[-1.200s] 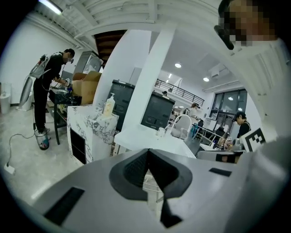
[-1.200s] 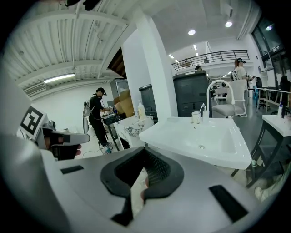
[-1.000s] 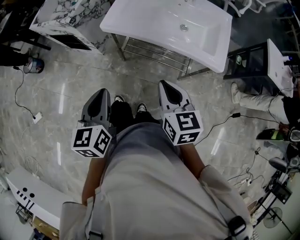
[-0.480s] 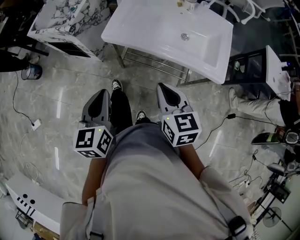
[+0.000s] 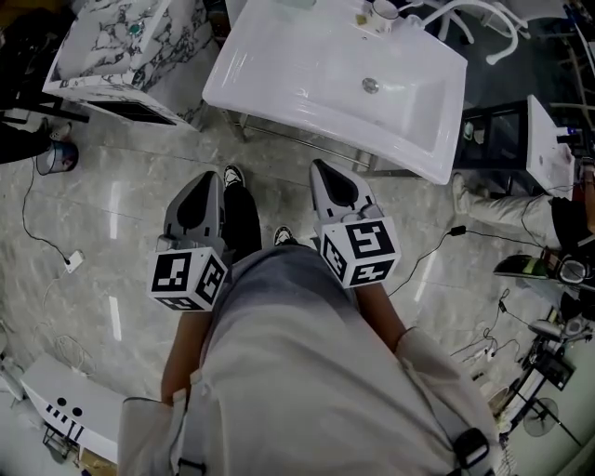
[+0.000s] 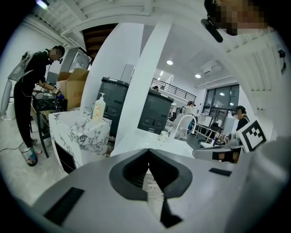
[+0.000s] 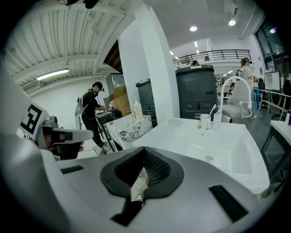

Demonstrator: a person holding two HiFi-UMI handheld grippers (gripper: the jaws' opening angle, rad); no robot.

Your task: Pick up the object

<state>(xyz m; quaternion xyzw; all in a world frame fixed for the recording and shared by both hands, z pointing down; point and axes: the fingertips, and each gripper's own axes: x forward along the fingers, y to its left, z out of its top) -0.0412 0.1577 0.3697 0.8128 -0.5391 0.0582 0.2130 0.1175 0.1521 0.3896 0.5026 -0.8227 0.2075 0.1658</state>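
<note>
A white sink basin (image 5: 307, 70) on a metal stand lies ahead of me, seen as well in the right gripper view (image 7: 213, 141). At its back edge stand a small white cup (image 5: 382, 11) (image 7: 205, 121) and a curved white tap (image 5: 469, 11). My left gripper (image 5: 212, 178) is held at waist height over the floor, short of the basin, jaws closed tip to tip with nothing between them (image 6: 148, 150). Beside it my right gripper (image 5: 321, 168) is also shut and empty (image 7: 144, 149), and it points at the basin's near edge.
A marble-patterned cabinet (image 5: 116, 42) with a soap bottle (image 6: 98, 107) stands left of the basin. A black stand (image 5: 493, 130) and a person's legs (image 5: 507, 200) are at the right. Cables (image 5: 51, 218) trail over the tiled floor. A person (image 6: 32, 91) works at a table far left.
The basin has come closer and now shows more fully at the top of the head view. The feet below have stepped forward. Both grippers kept their pose, shut.
</note>
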